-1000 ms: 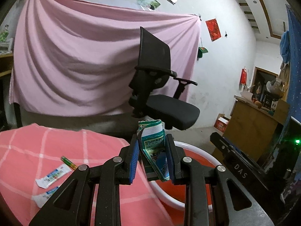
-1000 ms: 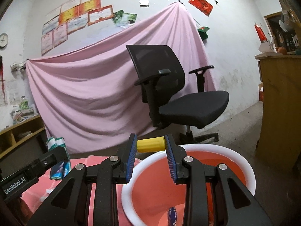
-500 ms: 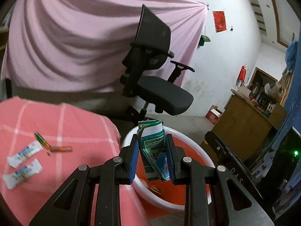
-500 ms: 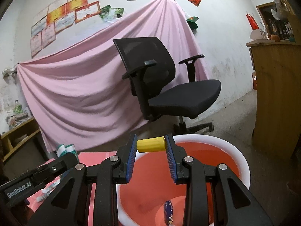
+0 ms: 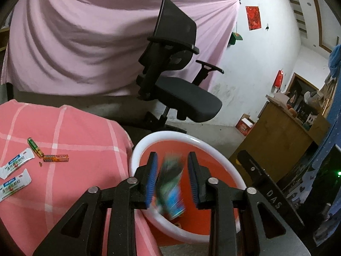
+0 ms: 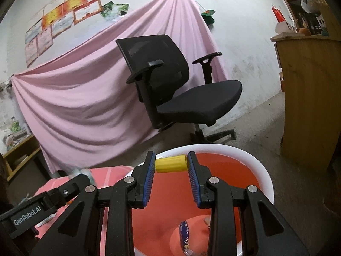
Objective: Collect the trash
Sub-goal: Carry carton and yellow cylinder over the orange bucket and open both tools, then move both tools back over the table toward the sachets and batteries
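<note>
The left gripper [image 5: 172, 176] is opening over the bin [image 5: 136, 155], letting the blurred carton [image 5: 170, 188] drop; the right gripper [image 6: 171, 176] is clamping a yellow cap [image 6: 171, 166] above it.

left gripper [image 5: 172, 177] over the bin, jaws opening around a blurred carton

the crumpled green-and-blue carton [image 5: 170, 188] sits motion-blurred between the blue pads [image 5: 151, 177], with a gap on each side, above the orange bin [image 5: 215, 162] with its white rim. left of the bin, the pink checked cloth [image 5: 74, 149] carries a green battery [image 5: 34, 147], an orange wrapper [image 5: 55, 158] and two white sachets [image 5: 16, 163]. behind stand a black office chair [image 5: 177, 81] and a pink sheet [image 5: 85, 38] hung on the wall.
</note>
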Available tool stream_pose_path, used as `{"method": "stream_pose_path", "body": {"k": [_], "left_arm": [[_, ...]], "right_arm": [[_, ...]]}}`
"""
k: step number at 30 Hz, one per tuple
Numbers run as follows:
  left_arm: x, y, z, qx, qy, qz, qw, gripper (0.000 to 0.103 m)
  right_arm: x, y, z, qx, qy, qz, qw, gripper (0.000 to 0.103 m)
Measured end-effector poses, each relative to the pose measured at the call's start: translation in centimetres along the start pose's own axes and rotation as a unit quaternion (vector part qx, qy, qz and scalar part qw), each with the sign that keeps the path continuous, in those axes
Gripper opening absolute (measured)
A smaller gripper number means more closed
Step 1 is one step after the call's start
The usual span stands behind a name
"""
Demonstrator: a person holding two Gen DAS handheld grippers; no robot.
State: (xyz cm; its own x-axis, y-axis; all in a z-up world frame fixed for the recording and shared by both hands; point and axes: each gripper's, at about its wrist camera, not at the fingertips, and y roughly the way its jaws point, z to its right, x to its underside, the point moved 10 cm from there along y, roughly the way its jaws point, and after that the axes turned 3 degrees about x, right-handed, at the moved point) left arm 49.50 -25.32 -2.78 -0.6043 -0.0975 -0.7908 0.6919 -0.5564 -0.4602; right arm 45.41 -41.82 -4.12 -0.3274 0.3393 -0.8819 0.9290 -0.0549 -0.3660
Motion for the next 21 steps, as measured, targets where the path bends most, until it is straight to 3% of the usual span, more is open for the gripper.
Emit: {"method": "stream_pose_path", "body": {"k": [1, 2, 9, 21], "left_arm": [[0.2, 0.1, -0.1, 0.001, -0.004, -0.002, 1.0000, 0.039], [0.3, 0.1, -0.1, 0.004, -0.007, -0.003, 1.0000, 0.040], [0.2, -0.3, -1.2, -0.006, -0.025, 0.003, 0.9997, 0.040], [-0.4, -1.6, -2.2, -0.035, -0.028, 0.032, 0.9985, 0.040]], "right_arm": [[0.0, 0.1, 0.2, 0.002, 0.004, -0.002, 1.000, 0.029], [0.1, 0.1, 0.4, 0.004, 0.007, -0.004, 1.000, 0.030], [0.2, 0.3, 0.6, 0.008, 0.008, -0.009, 1.000, 0.042], [-0.3, 0.1, 0.2, 0.010, -0.002, -0.003, 1.000, 0.046]]}}
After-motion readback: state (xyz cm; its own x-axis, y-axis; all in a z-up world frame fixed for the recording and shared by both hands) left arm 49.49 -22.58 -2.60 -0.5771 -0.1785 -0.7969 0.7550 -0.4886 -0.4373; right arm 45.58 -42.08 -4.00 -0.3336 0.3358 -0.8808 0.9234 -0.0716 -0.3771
